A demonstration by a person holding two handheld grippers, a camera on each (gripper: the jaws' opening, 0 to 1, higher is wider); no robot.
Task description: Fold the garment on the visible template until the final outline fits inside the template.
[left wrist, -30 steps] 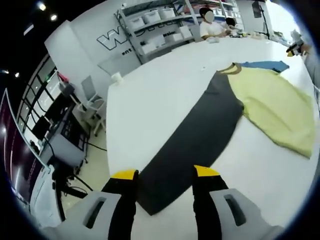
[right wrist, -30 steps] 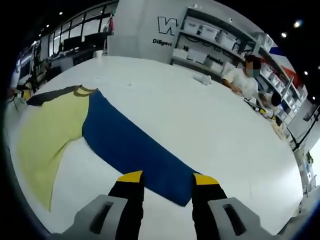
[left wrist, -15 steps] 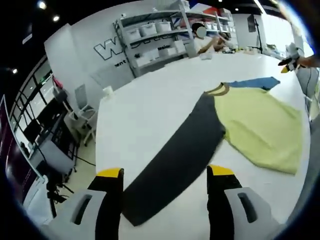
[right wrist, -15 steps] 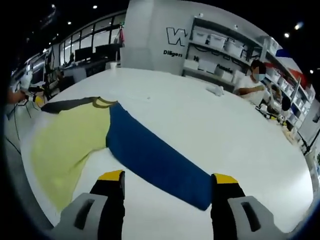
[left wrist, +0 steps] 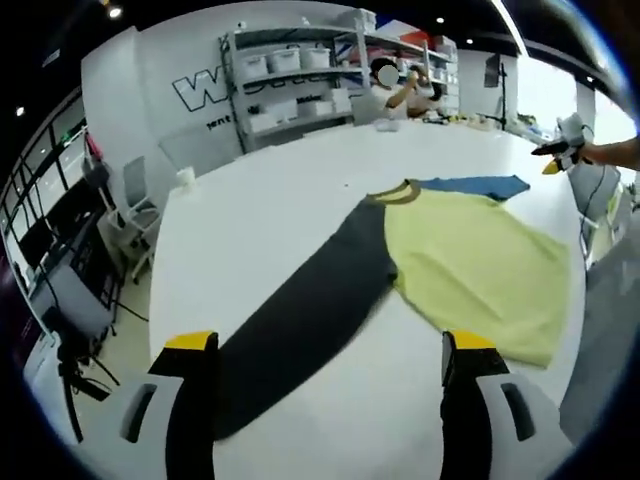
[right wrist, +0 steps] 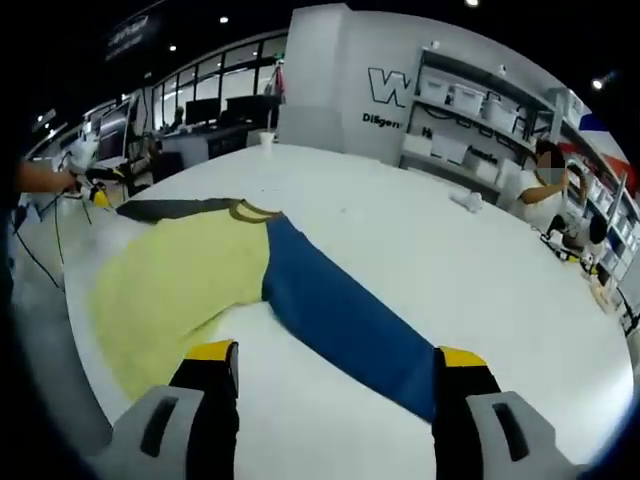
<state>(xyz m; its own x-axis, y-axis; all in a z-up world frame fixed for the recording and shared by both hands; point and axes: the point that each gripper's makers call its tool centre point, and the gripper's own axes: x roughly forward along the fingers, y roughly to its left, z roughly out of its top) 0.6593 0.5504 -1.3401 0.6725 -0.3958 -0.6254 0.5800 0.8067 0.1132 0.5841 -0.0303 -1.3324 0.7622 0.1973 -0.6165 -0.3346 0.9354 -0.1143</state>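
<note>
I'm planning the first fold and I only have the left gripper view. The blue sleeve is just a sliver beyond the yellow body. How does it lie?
Observer: In the right gripper view the blue sleeve lies stretched out flat on the white table, running from the collar toward the camera.
Operator: Where does its cuff end up?
Observer: The cuff lies between the jaws of the right gripper, close to the jaw on that view's right.
Operator: Is that gripper holding it?
Observer: No, its jaws stand wide open with nothing in them.
</note>
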